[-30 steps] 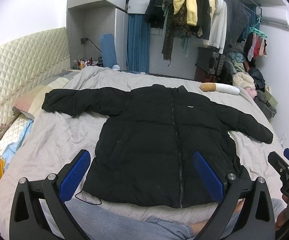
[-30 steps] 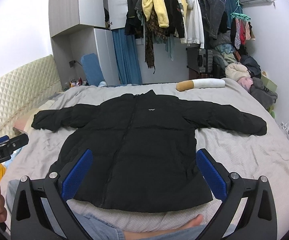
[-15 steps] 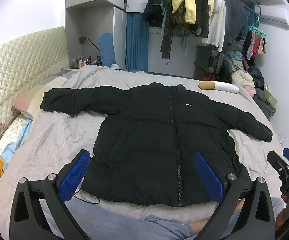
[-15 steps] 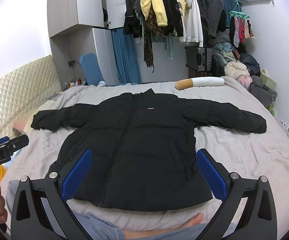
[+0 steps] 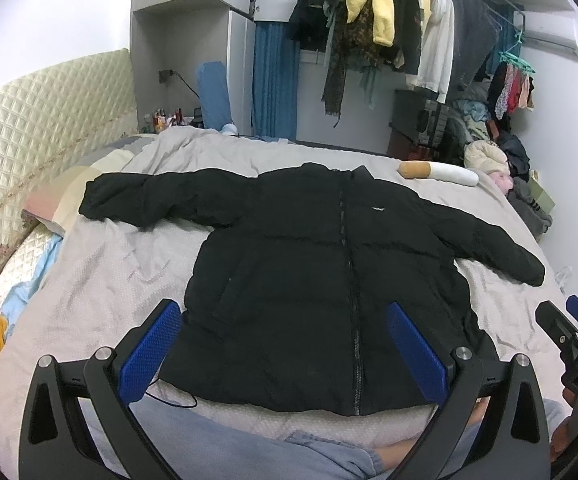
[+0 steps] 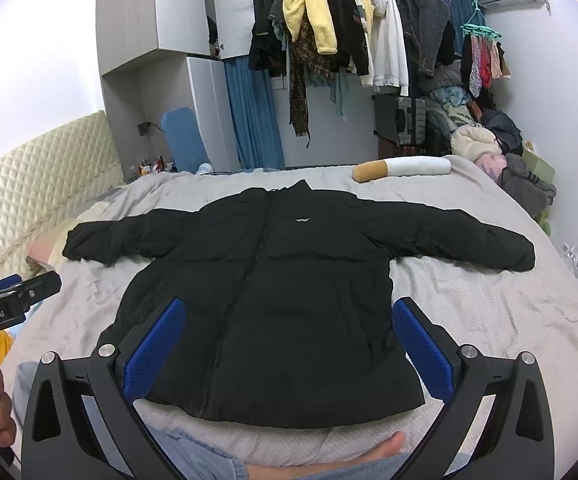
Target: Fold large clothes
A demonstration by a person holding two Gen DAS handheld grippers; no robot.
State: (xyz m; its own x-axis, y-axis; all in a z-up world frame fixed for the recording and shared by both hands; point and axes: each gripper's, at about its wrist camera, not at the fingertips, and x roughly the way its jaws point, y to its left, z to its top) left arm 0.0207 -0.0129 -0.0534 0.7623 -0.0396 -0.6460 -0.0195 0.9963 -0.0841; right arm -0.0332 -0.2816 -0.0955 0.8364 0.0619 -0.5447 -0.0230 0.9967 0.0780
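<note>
A black puffer jacket (image 5: pixel 321 264) lies flat and zipped on the grey bed, collar away from me, both sleeves spread out to the sides; it also shows in the right wrist view (image 6: pixel 273 288). My left gripper (image 5: pixel 285 320) is open and empty, held above the jacket's hem. My right gripper (image 6: pixel 289 320) is open and empty too, also above the hem. Each gripper shows at the edge of the other's view.
The grey bed cover (image 5: pixel 109 280) surrounds the jacket. A cigarette-shaped pillow (image 6: pixel 403 168) lies beyond the collar. A quilted headboard (image 5: pixel 29 128) stands at left, hung clothes (image 6: pixel 329 32) at the back, a clothes pile (image 6: pixel 505 160) at right. My legs (image 5: pixel 249 452) lie near the hem.
Both views have tilted slightly upward, so the jacket sits a little lower in frame. The jacket has not moved and both grippers stay open.
</note>
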